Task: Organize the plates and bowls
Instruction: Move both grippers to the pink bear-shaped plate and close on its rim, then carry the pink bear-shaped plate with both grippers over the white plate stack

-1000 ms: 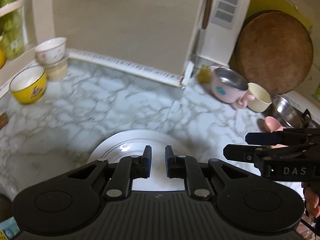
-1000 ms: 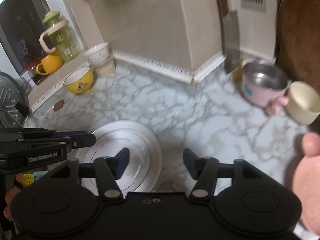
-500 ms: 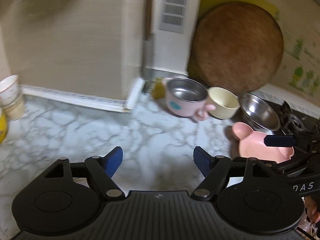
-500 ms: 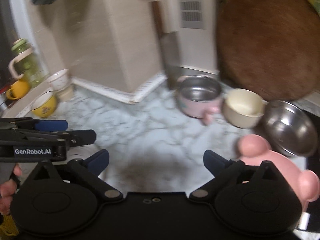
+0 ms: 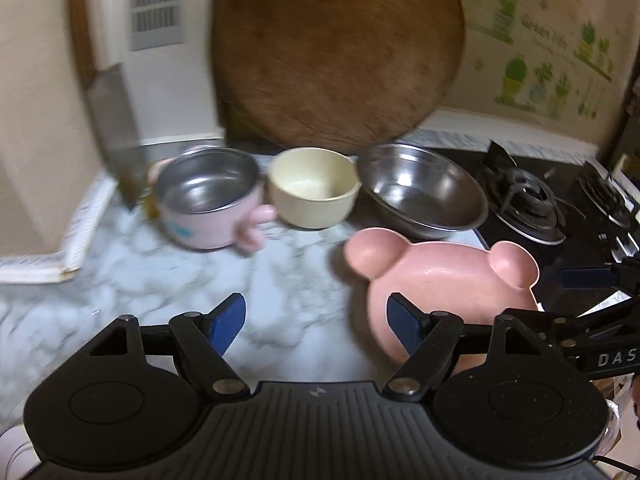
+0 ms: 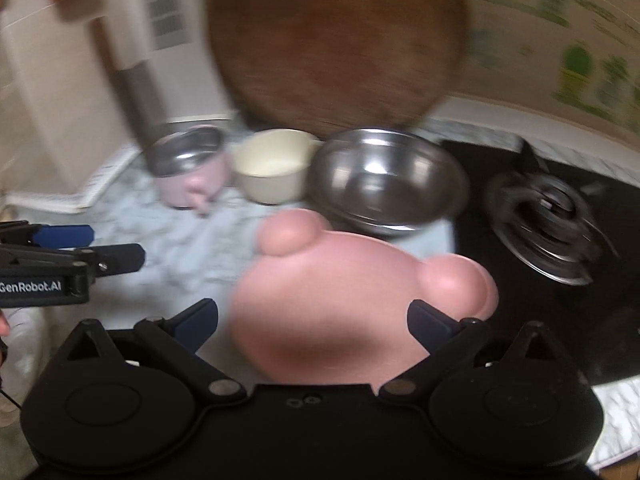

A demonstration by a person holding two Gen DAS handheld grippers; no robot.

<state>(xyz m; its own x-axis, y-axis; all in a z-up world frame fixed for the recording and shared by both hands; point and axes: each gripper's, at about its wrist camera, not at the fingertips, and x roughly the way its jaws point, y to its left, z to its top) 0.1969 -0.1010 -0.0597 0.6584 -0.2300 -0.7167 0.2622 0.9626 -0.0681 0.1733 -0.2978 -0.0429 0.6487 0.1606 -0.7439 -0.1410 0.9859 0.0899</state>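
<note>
- Low in the right wrist view, the right gripper (image 6: 312,314) sat with its jaws spread wide and released, nothing between the pads.
- Right ahead of it lay the pink bear-shaped plate (image 6: 340,312), filling the lower centre of that frame, its two round ears pointing up toward the back of the counter.
- Over in the left wrist view, the left gripper (image 5: 318,318) was likewise wide open and empty; the bear-shaped plate (image 5: 444,280) showed at lower right there, partly behind the right-hand fingertip.
- Behind the plate, a row ran across the middle of the frame: a pink steel-lined cup with handles (image 5: 212,204) at left, a cream bowl (image 5: 314,188) touching it in the centre, a shallow steel bowl (image 5: 420,196) at right.
- That steel bowl (image 6: 384,180) sat just beside the bear plate's upper ear, at the edge of the black gas stove (image 5: 560,216).
- A round wooden chopping board (image 5: 336,52) leaned upright against the wall above the row.
- The marble countertop (image 5: 160,276) stretched bare at lower left.
- Progress, as a judgement: early to middling. Nothing in this group was nested or stacked, and all four pieces stood separately.
- Next up looked like a pick of the bear plate, most likely by the right tool, which was squarely lined up on it.
</note>
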